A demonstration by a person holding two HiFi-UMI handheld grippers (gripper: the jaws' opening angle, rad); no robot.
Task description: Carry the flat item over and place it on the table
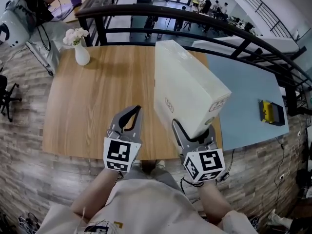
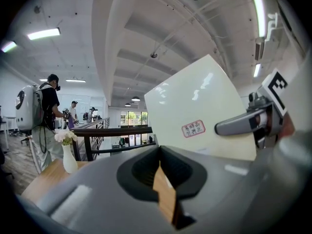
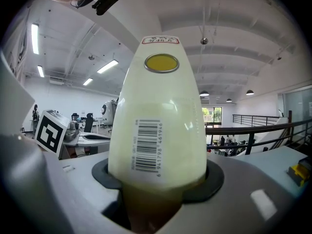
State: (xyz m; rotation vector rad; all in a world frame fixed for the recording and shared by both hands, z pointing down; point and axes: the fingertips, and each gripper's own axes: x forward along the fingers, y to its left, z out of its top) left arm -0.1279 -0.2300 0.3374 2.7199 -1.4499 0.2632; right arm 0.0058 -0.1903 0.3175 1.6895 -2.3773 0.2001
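Cream box (image 1: pixel 187 87) clamped in right tool (image 1: pixel 193 130), over table (image 1: pixel 87 106) (left tool (image 1: pixel 138 110) closed, empty)

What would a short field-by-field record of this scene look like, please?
Held item: flat cream cardboard box, tilted, over the right side of the light wooden table, not yet set down
Right gripper: shut on the box's near end
Left gripper: shut, empty
Also on table: white vase of white flowers, far left corner
Beside: pale blue table, on the right
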